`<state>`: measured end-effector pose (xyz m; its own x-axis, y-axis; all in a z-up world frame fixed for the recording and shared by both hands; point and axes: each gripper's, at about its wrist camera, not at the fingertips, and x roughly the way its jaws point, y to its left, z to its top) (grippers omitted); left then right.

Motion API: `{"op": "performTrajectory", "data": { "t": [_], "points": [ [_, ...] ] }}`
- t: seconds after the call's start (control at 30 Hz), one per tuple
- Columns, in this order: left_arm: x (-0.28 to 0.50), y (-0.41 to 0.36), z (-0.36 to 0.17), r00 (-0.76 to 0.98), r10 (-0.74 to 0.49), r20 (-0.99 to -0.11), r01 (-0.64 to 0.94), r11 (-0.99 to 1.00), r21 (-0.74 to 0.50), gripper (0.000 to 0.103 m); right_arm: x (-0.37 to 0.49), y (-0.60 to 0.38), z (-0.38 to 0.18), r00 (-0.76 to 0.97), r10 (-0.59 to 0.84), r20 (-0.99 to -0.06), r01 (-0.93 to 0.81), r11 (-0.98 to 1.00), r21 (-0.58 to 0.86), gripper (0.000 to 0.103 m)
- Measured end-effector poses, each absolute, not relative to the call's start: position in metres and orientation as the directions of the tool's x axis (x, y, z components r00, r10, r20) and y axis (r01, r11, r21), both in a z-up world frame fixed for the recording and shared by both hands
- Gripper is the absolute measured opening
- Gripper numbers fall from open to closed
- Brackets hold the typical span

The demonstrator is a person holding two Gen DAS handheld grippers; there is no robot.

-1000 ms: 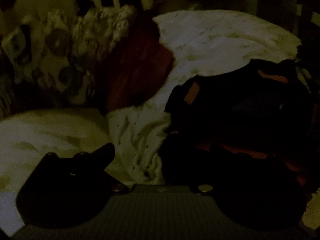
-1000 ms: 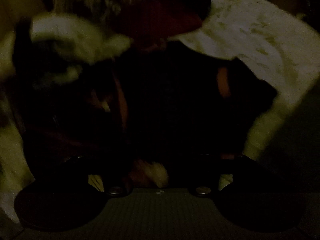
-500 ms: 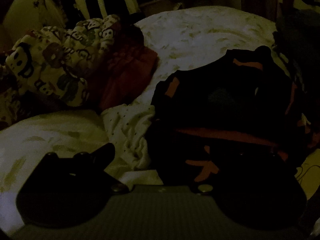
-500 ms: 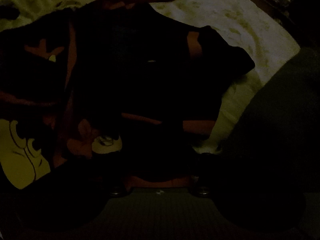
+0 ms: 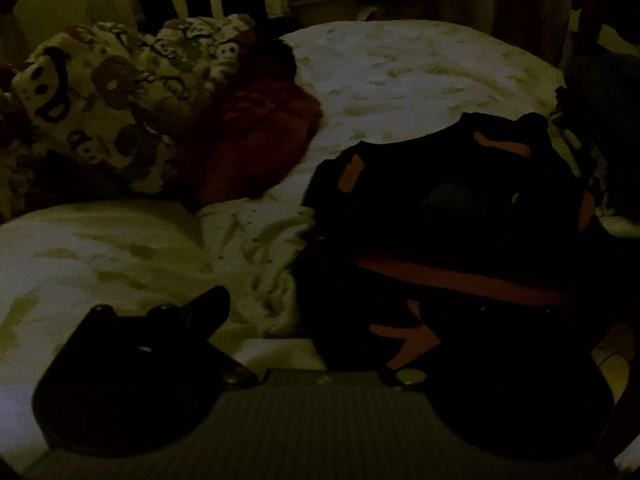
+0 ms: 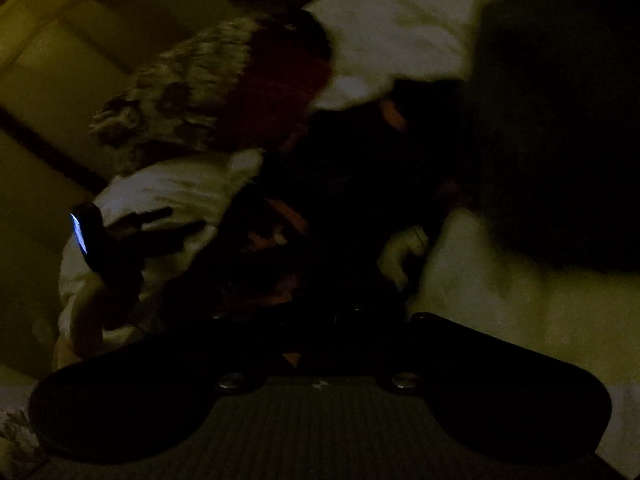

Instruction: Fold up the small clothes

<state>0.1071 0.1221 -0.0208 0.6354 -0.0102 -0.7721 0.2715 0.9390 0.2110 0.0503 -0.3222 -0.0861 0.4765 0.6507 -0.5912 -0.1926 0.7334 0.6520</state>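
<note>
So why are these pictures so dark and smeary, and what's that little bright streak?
Left wrist view: very dim but fairly sharp; the monkey-print cloth and pale bedsheet read clearly, while the dark garment is nearly black. Right wrist view: dim and motion-blurred, tilted, edges bowed by the fisheye lens; the streak is a small glowing screen.

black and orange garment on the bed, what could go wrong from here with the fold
1. The room is very dark, and the black and orange garment blends into shadow, so its edges are hard to find.
2. The right gripper is closing over dark cloth; it may pinch several layers and drag the garment out of shape.
3. The patterned cloth and red cloth lie close on the bedsheet and could be snagged.
</note>
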Motion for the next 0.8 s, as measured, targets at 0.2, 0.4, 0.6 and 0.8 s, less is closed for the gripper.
{"op": "performTrajectory", "data": {
  "t": [0.2, 0.4, 0.6, 0.8],
  "points": [
    [0.117, 0.115, -0.031, 0.625, -0.04, -0.779, 0.285, 0.942, 0.18, 0.103, 0.014, -0.309, -0.155, 0.351, 0.632, -0.691, -0.063, 0.752, 0.656, 0.027],
    [0.126, 0.131, -0.045, 0.617, 0.049, -0.786, 0.223, 0.946, 0.235, 0.103, 0.023, -0.285, -0.124, 0.451, 0.507, -0.734, -0.26, 0.862, 0.436, 0.063],
    [0.148, 0.138, -0.055, 0.649, 0.144, -0.747, 0.181, 0.924, 0.335, 0.103, 0.061, -0.26, -0.082, 0.602, 0.455, -0.656, -0.41, 0.881, 0.235, 0.097],
    [0.158, 0.109, -0.082, 0.72, 0.241, -0.651, 0.228, 0.803, 0.55, 0.103, 0.173, -0.171, -0.088, 0.452, 0.725, -0.519, -0.537, 0.686, 0.491, 0.094]
  ]
}}
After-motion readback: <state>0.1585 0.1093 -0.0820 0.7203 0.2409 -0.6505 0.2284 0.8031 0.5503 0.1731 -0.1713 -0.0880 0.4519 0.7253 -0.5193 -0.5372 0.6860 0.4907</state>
